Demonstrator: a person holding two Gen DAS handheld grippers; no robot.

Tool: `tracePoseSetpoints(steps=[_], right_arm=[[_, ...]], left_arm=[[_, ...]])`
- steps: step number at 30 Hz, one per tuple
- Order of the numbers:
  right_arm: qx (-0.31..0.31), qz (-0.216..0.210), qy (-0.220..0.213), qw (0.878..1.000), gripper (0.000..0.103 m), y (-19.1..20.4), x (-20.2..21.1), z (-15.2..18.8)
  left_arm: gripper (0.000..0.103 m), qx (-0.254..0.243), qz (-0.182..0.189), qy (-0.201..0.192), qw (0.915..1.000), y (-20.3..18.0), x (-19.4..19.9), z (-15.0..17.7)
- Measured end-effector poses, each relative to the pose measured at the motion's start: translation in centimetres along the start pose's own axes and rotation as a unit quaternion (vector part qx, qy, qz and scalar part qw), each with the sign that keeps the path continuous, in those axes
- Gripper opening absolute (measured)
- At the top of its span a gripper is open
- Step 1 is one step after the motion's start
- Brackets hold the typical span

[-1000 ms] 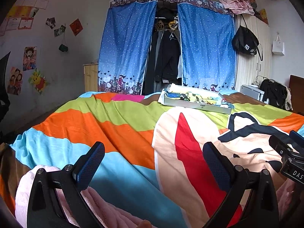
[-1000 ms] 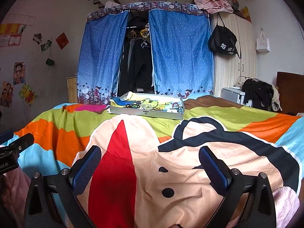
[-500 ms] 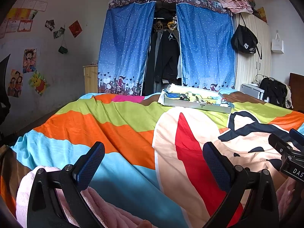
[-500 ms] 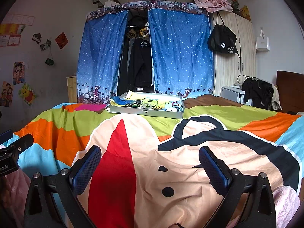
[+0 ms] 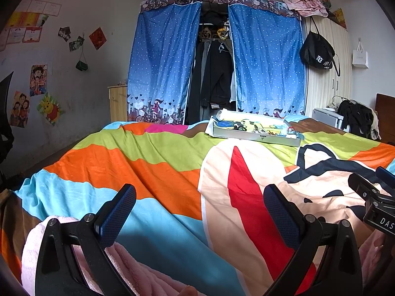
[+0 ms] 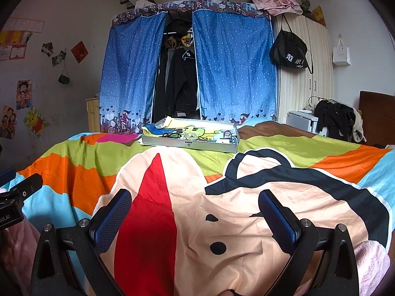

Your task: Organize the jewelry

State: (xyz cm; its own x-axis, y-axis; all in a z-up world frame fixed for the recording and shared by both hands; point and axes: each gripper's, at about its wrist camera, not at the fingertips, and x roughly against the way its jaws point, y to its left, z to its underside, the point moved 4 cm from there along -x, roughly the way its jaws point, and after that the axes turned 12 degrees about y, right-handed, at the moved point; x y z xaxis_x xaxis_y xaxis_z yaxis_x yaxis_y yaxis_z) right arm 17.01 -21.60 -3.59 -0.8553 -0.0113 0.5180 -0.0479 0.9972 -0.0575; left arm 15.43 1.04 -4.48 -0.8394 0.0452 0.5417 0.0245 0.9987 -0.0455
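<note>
- Grippers sit nearest, at the bottom of each frame: the left gripper [image 5: 200, 212] and the right gripper [image 6: 195, 211] both have their jaws spread wide with nothing between the blue pads, so neither is grasping anything.
- Pink fleece, perhaps a sleeve [image 5: 138, 268], shows beneath the left tool in the lower left of the left wrist view; the right tool's body also pokes in at that view's right edge.
- Bedspread [image 6: 222, 192], striped and printed with a large cartoon face, fills the middle of both frames, and no loose jewelry shows on the cloth between the tools and the tray.
- Tray [image 6: 190, 145], a shallow silver one, lies on the bedspread well beyond both tools, just above frame centre in the right wrist view and right of centre in the left.
- Jewelry [image 6: 172, 135] lies inside the tray as a dark tangle of beads or chains left of the middle, with smaller bits toward its right end; it is too small to say whether the pieces are sorted.
- Progress cannot be settled: pieces in the tray and empty tools well short of it would fit either sorting still ahead or pieces already laid in.
- Curtains [image 6: 234, 66], blue and dotted, hang across the far wall in the upper centre.
</note>
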Motion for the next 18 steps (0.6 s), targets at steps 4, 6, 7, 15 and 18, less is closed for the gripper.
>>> tracePoseSetpoints(steps=[4, 6, 7, 15, 18], right_arm=[[0.000, 0.000, 0.001, 1.000, 0.103, -0.04, 0.01, 0.01], [0.000, 0.000, 0.000, 1.000, 0.103, -0.02, 0.02, -0.04], [0.000, 0.000, 0.001, 1.000, 0.103, -0.04, 0.04, -0.01], [0.000, -0.001, 0.001, 1.000, 0.103, -0.07, 0.05, -0.09], [0.000, 0.000, 0.001, 1.000, 0.103, -0.09, 0.06, -0.08]], left_arm=[[0.101, 0.000, 0.000, 0.000, 1.0000, 0.02, -0.01, 0.00], [0.101, -0.001, 0.000, 0.000, 1.0000, 0.02, -0.02, 0.00], [0.101, -0.001, 0.000, 0.000, 1.0000, -0.01, 0.00, 0.02], [0.101, -0.001, 0.000, 0.000, 1.0000, 0.02, -0.02, 0.01], [0.101, -0.001, 0.000, -0.001, 1.0000, 0.02, -0.02, 0.00]])
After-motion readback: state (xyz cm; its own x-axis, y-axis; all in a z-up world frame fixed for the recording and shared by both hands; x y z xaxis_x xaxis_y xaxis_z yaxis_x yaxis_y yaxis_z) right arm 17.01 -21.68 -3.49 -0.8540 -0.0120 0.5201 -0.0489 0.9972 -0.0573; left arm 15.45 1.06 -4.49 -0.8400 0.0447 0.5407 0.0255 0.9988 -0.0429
